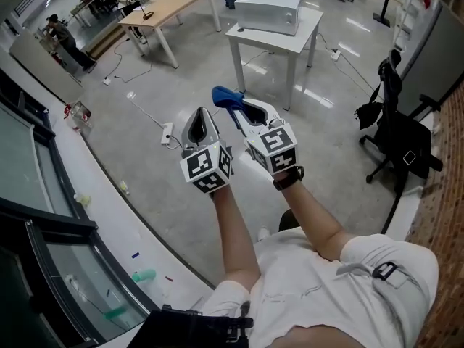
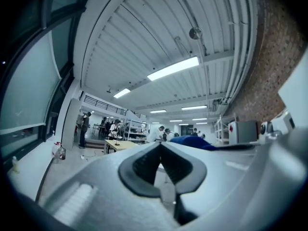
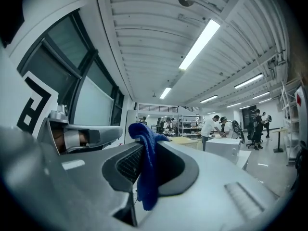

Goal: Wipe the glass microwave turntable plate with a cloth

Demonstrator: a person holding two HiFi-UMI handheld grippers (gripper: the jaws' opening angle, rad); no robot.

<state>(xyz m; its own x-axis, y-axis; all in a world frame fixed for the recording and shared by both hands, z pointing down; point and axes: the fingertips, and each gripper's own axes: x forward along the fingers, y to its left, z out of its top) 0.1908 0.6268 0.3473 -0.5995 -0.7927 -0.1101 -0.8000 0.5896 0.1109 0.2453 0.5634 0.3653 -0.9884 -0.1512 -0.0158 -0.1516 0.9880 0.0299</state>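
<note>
Both grippers are held up in front of me over the grey floor, side by side. My right gripper [image 1: 233, 106] is shut on a blue cloth [image 1: 226, 96]; in the right gripper view the cloth [image 3: 147, 172] hangs down between the closed jaws [image 3: 149, 146]. My left gripper [image 1: 202, 114] is shut with nothing in it, its tips meeting in the left gripper view [image 2: 160, 145]. The cloth [image 2: 192, 142] also shows just right of those tips. A white microwave [image 1: 268, 10] stands on a white table [image 1: 308, 29] ahead. No glass turntable plate is visible.
A black office chair [image 1: 397, 142] with a bag stands at the right. A wooden table [image 1: 165, 7] is at the far left, with people near it. A power strip [image 1: 167, 133] and cables lie on the floor. A window ledge [image 1: 94, 187] runs along the left.
</note>
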